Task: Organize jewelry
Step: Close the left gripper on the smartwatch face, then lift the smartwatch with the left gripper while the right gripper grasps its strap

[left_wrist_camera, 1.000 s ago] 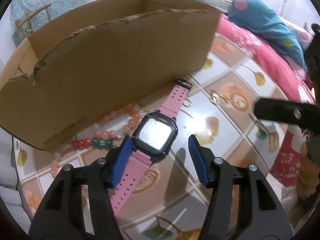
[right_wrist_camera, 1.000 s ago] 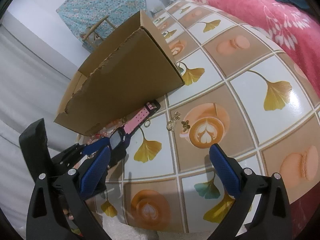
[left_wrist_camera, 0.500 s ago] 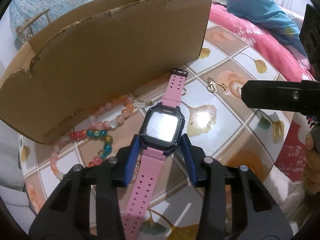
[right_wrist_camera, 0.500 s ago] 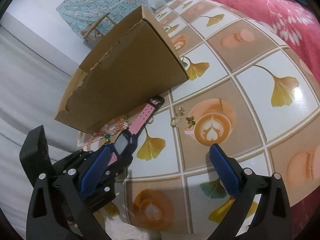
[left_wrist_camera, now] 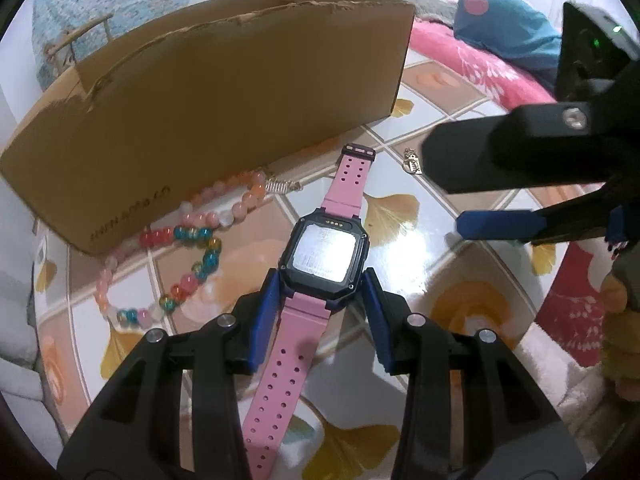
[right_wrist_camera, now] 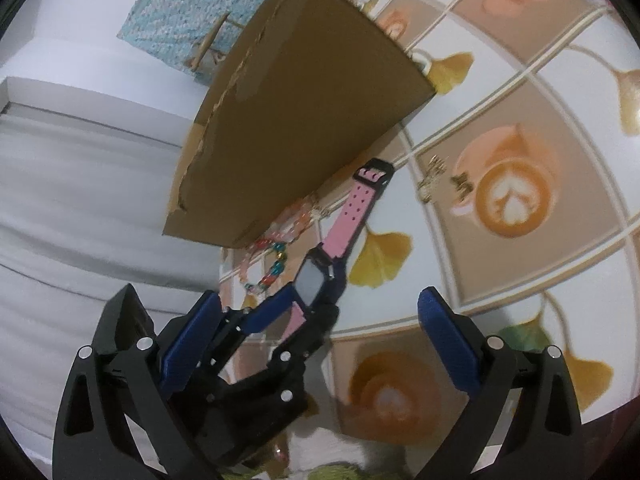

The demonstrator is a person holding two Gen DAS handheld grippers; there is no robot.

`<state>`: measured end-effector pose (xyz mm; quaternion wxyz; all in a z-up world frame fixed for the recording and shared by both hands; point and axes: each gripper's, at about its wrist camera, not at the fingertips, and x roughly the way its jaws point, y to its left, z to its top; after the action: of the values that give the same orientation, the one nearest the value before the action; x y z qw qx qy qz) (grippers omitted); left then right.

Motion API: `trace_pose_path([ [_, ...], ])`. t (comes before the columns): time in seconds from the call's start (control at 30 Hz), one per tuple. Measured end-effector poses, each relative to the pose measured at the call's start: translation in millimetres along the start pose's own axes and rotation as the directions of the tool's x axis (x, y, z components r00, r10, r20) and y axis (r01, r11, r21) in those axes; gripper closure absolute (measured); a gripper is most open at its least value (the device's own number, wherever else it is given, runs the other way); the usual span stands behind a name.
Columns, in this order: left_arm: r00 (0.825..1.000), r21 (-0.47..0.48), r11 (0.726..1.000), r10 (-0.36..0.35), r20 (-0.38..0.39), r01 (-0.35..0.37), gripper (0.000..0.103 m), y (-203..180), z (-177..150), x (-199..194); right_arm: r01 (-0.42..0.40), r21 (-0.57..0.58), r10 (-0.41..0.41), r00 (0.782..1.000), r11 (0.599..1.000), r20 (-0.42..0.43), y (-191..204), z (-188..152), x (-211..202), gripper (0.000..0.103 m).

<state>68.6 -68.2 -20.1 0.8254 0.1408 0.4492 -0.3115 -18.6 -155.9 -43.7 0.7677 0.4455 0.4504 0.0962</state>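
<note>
- The left gripper (left_wrist_camera: 320, 300) jaws, having just been closing, are clamping the watch (left_wrist_camera: 326, 254) case; the right gripper (right_wrist_camera: 320, 344) jaws are standing wide apart, holding nothing.
- The watch is lying on the table (left_wrist_camera: 432, 264), just beside the cardboard box (left_wrist_camera: 224, 92).
- Pick-up is the step in hand; the next move calls for lifting over the box wall.

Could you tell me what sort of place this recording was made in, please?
Most likely a bedroom at home. The table wears a printed oilcloth of coffee cups and ginkgo leaves, a pink floral quilt with a blue cushion lies just behind it, and a torn cardboard box serves as the jewelry bin.
</note>
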Motion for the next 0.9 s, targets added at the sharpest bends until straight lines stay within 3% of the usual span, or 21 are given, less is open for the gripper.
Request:
trace_pose_path([
  [0.43, 0.984, -0.123, 0.979, -0.152, 0.093, 0.162, 0.064, 32.8, -14.8, -10.1, -0.029, 0.1, 0.036, 0.997, 0.995, -0.066, 6.5, -3.1, 32.6, 0.032],
  [0.83, 0.97, -0.133, 0.964, -0.214, 0.119, 0.229, 0.063, 44.6, -25.1, -14.4, 0.017, 0.113, -0.009, 0.998, 0.993, -0.067, 19.1, -0.3, 55.8, 0.06],
  [0.9, 0.97, -0.128, 0.965, -0.213, 0.118, 0.227, 0.063, 49.3, -28.5, -17.0, 0.036, 0.113, -0.029, 0.998, 0.993, -0.063, 17.3, 0.2, 55.4, 0.068],
])
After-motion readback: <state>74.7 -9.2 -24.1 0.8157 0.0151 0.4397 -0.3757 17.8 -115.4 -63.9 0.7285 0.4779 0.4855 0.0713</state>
